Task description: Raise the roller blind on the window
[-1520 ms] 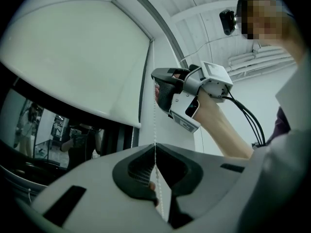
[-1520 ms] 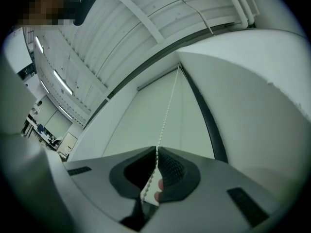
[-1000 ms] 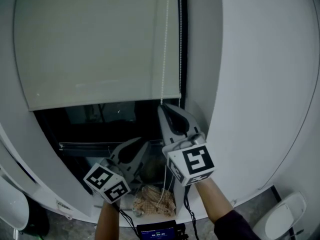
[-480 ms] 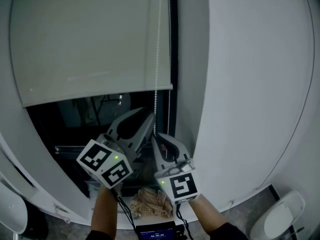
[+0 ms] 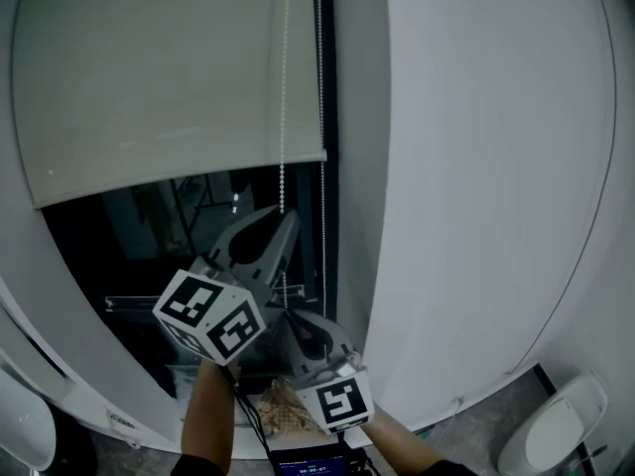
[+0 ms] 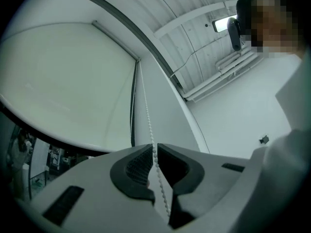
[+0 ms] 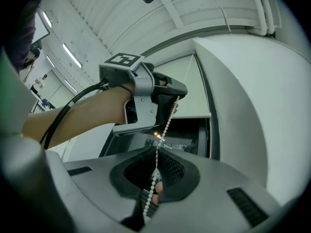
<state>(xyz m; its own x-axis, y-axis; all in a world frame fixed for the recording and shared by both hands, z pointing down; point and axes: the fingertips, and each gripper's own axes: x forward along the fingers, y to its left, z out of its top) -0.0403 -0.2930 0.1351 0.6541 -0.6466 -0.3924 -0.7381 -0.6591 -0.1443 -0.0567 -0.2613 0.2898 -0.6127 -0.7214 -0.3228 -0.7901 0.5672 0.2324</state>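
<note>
Hand-over-hand pulling: right claw (image 7: 156, 152) pinches the bead chain (image 7: 167, 123) low, while left claw (image 6: 154, 147), jaws just eased apart around it (not gripping), should regrip higher. Roller blind (image 5: 169, 77) covers the upper part of the window (image 5: 129, 256).

Dark window opening (image 5: 129, 236) free under blind (image 5: 149, 77), wall (image 5: 476, 167) crowding right

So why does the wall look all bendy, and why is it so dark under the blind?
Head view: the wide lens bows the wall and the roller blind; the window below it is dark, with faint reflections. Left gripper view: the same bowing, and a ceiling lamp glares white.
</note>
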